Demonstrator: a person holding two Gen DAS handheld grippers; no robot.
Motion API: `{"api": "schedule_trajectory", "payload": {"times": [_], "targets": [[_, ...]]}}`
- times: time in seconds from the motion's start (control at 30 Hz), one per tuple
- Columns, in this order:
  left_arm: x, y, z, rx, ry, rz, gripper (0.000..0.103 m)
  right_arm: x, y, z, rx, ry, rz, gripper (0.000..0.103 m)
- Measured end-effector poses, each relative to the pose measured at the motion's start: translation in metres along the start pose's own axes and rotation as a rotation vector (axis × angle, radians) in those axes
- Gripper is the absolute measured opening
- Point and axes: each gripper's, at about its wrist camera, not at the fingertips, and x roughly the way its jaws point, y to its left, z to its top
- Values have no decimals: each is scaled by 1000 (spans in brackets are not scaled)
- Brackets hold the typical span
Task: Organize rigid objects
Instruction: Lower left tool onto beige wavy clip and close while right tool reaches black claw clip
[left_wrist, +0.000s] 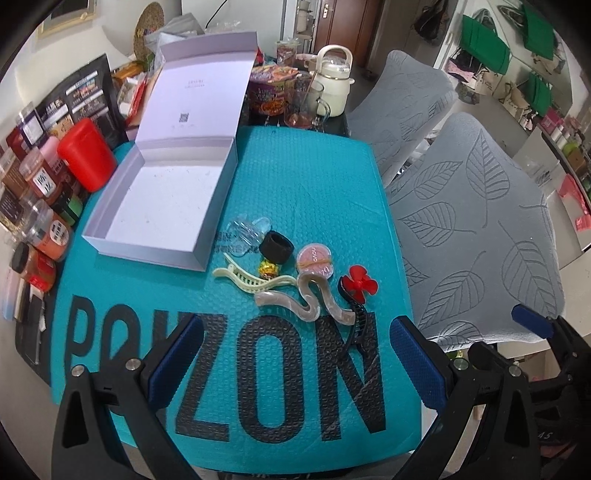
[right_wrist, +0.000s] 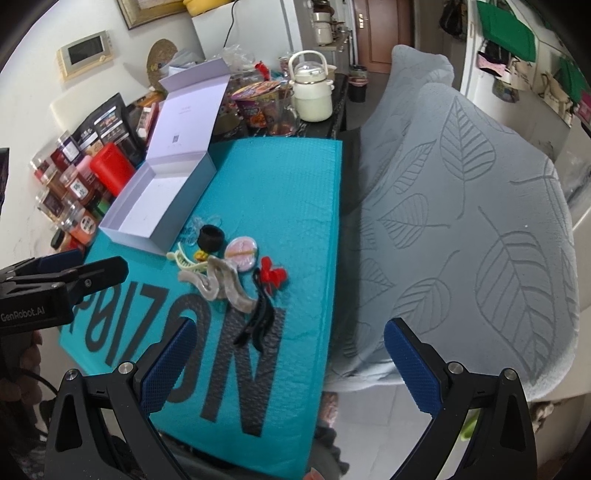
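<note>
1. Left wrist view: our left hand-held gripper (left_wrist: 295, 360) hangs low over the teal mat (left_wrist: 325, 192), jaws wide apart and holding nothing. The right hand-held gripper (right_wrist: 288, 363) is likewise apart and empty.
2. Nearest lies the black hair clip (left_wrist: 356, 321), touching the wavy beige clip (left_wrist: 308, 301). We should pinch it across its narrow body and lift it straight up, so the neighbours do not drag.
3. Behind these are the cream clip (left_wrist: 251, 277), pink compact (left_wrist: 316, 262) and black ring (left_wrist: 277, 248), closely packed.
4. Farther, the open white box (left_wrist: 159, 206) seems the destination; the jars (left_wrist: 48, 206) at its left crowd that side.
</note>
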Motion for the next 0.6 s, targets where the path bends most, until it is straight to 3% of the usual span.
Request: {"api": "schedule_trajectory", "payload": {"times": [0.6], "targets": [[102, -12, 0, -90, 57, 36, 103, 82, -35, -6, -121, 95, 56, 103]]}}
